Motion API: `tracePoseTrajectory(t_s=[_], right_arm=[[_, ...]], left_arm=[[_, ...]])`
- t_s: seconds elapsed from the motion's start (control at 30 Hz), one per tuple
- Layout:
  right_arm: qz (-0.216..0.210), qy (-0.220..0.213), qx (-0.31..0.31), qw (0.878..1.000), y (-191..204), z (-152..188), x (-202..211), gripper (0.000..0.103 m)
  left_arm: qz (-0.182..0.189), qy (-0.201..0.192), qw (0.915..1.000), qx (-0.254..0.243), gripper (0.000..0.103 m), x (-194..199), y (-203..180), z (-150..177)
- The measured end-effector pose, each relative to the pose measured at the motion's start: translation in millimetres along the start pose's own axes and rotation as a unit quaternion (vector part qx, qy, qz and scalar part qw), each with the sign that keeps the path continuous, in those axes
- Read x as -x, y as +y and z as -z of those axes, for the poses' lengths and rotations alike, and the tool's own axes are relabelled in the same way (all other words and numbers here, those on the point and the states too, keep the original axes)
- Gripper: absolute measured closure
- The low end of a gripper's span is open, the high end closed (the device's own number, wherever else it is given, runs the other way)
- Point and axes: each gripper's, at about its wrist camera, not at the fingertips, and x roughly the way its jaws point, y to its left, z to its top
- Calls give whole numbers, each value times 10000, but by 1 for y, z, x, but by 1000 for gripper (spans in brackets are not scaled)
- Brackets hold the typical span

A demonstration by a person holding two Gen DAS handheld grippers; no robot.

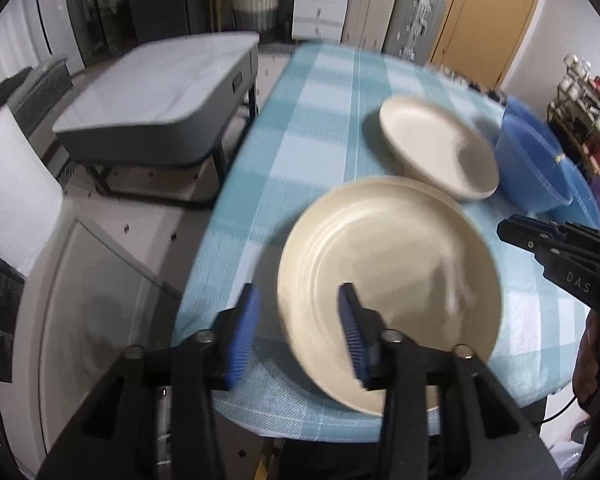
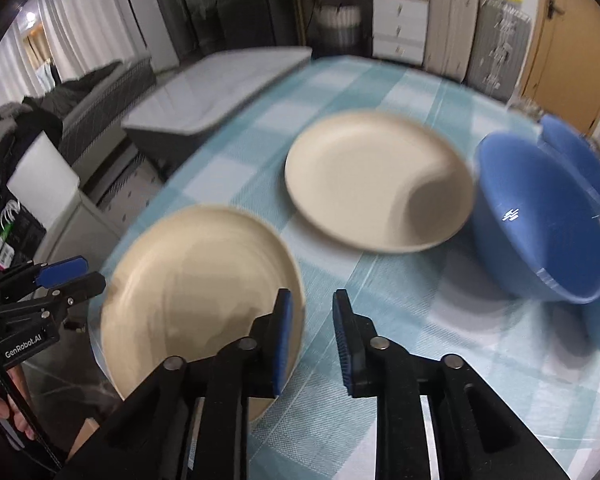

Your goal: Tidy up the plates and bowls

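Note:
Two cream plates lie on a blue checked tablecloth (image 1: pixel 300 128). The near plate (image 1: pixel 388 280) (image 2: pixel 196 300) sits at the table's front edge. The far plate (image 1: pixel 436 144) (image 2: pixel 380 180) lies behind it. Blue bowls (image 1: pixel 536 168) (image 2: pixel 540 216) stand to the right of the far plate. My left gripper (image 1: pixel 300 332) is open, its fingers straddling the near plate's left rim. My right gripper (image 2: pixel 312 340) is open and empty, its left finger over the near plate's right rim; it also shows in the left wrist view (image 1: pixel 556 252).
A grey low table (image 1: pixel 160 100) stands left of the dining table. Drawers (image 1: pixel 320 4), suitcases and a wooden door (image 1: pixel 488 16) are at the back. A rack of small jars (image 1: pixel 584 112) stands at the far right. The floor lies past the table's left edge.

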Motion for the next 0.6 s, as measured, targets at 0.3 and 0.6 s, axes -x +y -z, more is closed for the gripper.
tracePoseTrajectory(t_s=[0.3,0.6], right_arm=[[90,-1216,-342,9919,-12,12,85,44],[246,-2098,-637,9754,-27,48,151,19]], left_arm=[[365,-1000,9940,-252,49,54,-35,-8],[757,-1459,9839,-699,20,79,-86,-14]])
